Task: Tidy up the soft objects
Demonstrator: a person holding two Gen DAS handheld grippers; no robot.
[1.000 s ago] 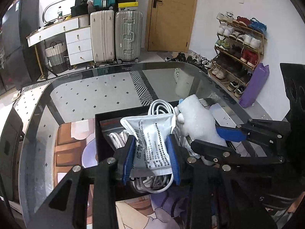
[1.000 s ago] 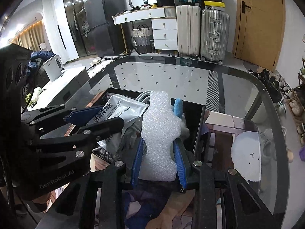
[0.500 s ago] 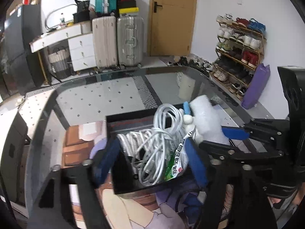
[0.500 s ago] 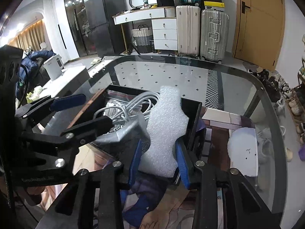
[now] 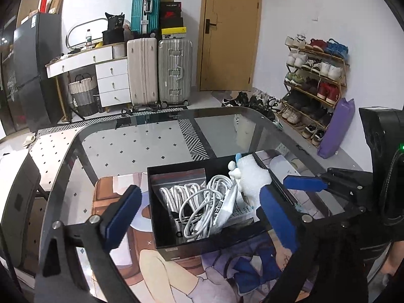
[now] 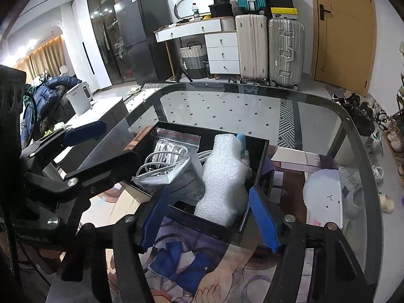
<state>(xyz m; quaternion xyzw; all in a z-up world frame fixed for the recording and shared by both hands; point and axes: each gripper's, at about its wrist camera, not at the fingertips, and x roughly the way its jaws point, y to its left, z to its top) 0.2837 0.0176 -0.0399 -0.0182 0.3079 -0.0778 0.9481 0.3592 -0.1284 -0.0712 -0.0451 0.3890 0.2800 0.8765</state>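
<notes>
A black open box [image 5: 176, 246] [image 6: 262, 161] sits on a printed mat on the glass table. It holds coiled white cables [image 5: 199, 207] [image 6: 161, 155], a silver-white packet [image 5: 227, 204] [image 6: 176, 176] and a white foam piece [image 5: 252, 176] [image 6: 222, 176] that leans against its right wall. My left gripper [image 5: 199, 217] is open and empty, its jaws spread wide at the box's near side. My right gripper [image 6: 209, 217] is open just in front of the foam piece, jaws apart on either side of it.
The printed mat [image 5: 164, 272] [image 6: 202, 277] covers the table's near part. A white round pad [image 6: 323, 197] lies right of the box. The glass table [image 5: 141, 139] extends far behind. Suitcases, drawers and a shoe rack stand beyond the table.
My left gripper opened, dropped the packet into the box and pulled back. My right gripper lowered the foam piece into the box and opened off it.
</notes>
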